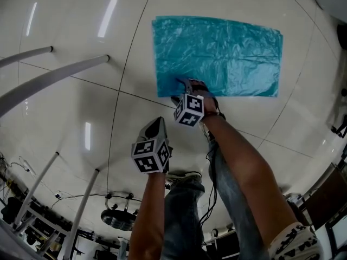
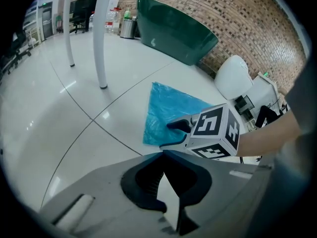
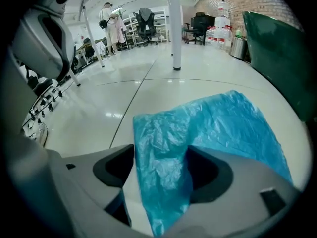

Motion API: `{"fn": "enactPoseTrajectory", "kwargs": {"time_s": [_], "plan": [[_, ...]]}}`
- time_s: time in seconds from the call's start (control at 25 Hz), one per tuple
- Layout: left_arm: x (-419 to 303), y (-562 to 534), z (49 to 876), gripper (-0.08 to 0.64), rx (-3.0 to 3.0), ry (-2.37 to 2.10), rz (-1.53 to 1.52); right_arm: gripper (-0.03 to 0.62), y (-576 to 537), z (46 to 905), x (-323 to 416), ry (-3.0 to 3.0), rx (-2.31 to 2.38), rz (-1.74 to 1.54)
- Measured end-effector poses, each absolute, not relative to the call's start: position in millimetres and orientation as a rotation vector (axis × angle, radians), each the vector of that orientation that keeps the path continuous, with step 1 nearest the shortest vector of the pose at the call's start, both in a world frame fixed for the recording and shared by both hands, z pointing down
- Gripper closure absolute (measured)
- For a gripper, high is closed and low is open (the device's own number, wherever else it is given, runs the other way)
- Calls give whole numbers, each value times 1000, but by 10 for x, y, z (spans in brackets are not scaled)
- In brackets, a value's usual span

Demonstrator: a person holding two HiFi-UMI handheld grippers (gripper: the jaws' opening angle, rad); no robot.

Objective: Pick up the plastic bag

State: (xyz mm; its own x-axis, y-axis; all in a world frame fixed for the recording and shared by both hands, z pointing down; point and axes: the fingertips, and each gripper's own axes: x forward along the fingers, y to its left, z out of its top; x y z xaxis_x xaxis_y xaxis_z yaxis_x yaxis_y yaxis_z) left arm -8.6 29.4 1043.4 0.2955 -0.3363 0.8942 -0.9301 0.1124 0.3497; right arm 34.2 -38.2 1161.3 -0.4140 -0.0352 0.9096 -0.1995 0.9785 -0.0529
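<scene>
Right gripper (image 1: pixel 183 85) on plastic bag (image 1: pixel 217 53) edge

No text, brand or number is legible. The only print is black-and-white square marker patterns, not letters, on the white cube (image 1: pixel 150 155) of the left gripper (image 1: pixel 157 121) and the white cube (image 1: pixel 189 110) of the right gripper (image 1: pixel 184 83). No readable print on the translucent blue plastic bag (image 1: pixel 217 56). The small green lit sign (image 2: pixel 44 5) at far left is too small to read.

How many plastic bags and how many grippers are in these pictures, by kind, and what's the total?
Blue plastic bag: 1
Grippers: 2 (left gripper, right gripper)
Total: 3
</scene>
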Motion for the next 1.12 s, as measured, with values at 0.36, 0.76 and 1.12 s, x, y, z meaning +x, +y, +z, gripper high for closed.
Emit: {"fn": "enactPoseTrajectory", "kwargs": {"time_s": [0.36,0.76,1.12], "plan": [[-69,298,10472,560,1446,-1254,663,430,-494,11560,410,-2044,244,220],[-14,243,10405,560,1451,-1274,658,583,-557,11496,486,-2061,275,409],[42,-200,9440,560,1507,-1350,558,583,-1207,9774,601,-2344,516,560]]}}
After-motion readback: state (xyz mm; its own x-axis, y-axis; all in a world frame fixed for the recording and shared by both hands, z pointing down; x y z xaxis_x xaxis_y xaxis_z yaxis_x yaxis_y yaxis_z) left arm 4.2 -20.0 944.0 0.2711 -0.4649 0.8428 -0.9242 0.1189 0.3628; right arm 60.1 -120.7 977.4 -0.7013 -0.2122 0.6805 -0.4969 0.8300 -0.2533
